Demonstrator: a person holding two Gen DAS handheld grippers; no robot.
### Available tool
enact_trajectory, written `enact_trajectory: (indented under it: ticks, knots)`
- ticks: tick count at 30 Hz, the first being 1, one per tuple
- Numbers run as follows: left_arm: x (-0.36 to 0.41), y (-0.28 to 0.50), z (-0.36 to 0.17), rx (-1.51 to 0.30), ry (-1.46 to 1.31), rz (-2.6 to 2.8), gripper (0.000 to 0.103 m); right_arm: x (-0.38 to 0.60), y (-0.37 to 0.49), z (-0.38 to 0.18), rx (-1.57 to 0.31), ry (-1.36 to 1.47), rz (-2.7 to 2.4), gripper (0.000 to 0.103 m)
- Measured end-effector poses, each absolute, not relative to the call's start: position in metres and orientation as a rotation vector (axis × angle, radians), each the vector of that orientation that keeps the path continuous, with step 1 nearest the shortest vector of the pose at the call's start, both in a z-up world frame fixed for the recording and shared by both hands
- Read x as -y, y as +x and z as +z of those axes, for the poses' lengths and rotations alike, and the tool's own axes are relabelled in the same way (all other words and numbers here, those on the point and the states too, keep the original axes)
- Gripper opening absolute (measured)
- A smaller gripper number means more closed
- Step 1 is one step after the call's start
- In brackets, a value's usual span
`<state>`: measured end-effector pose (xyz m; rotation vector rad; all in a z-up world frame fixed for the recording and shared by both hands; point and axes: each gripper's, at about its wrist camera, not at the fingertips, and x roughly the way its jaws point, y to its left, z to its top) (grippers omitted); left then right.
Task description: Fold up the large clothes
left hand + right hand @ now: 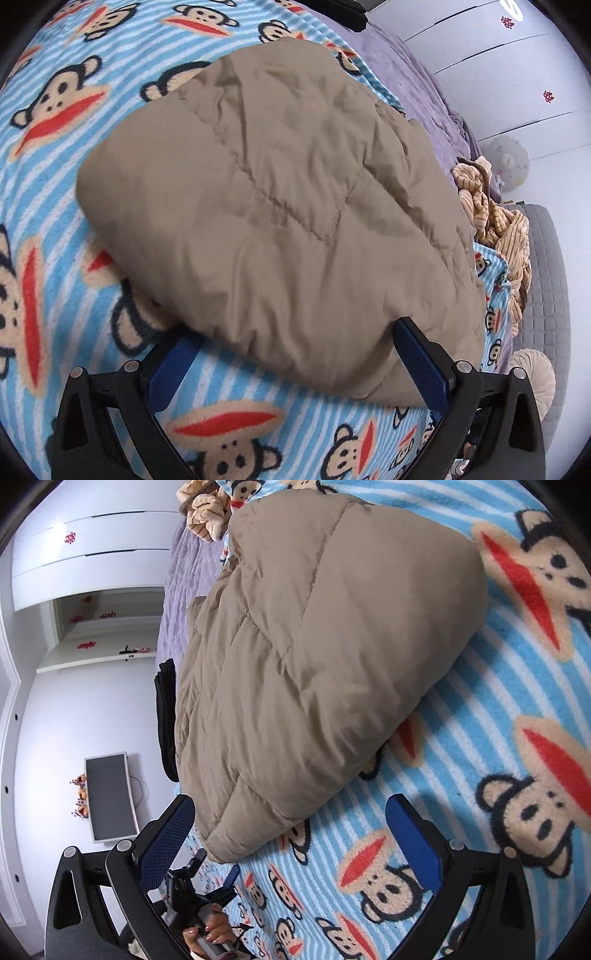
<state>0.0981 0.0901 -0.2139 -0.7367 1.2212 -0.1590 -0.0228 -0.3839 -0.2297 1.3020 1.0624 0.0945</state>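
Puffy tan jacket [266, 206] lies in a thick folded bundle on the monkey-print blanket [48, 155], and everything else sits around it: a striped yellow garment [491, 218] crumpled just past its far side, a purple bedcover [406, 81] beyond that, a black item [166, 716] at its edge. The left gripper [299, 354] has its jaws wide apart, straddling the jacket's near rim, one blue pad touching the fabric but nothing pinched. The right gripper [291, 823] likewise stands agape, just off the jacket's corner, over bare blanket. To my eye the folding looks nearly finished, the bundle compact with no sleeves trailing. The next move probably calls for either pressing the puff flat or closing on an edge to tidy or carry it; the padding will likely spring back.
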Motion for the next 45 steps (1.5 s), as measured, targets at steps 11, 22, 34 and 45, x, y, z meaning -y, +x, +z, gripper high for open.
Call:
enact_trajectory:
  ticks: [11, 22, 34, 45]
  knots:
    - [-0.096, 0.138, -0.223, -1.145, -0.780, -0.066, 0.102, 0.385, 0.031, -0.245, -0.997, 1.401, 0.143, 0.103]
    - [-0.086, 0.128, -0.175, -1.024, -0.508, -0.067, 0.018, 0.387, 0.033, -0.267, -1.004, 1.470, 0.115, 0.030]
    - [-0.110, 0.045, -0.140, -1.048, -0.432, -0.154, 0.018, 0.369, -0.026, -0.227, -1.001, 1.376, 0.173, 0.024]
    - [-0.148, -0.070, -0.165, -1.285, -0.453, -0.179, 0.022, 0.355, -0.145, -0.233, -1.139, 1.410, 0.101, 0.024]
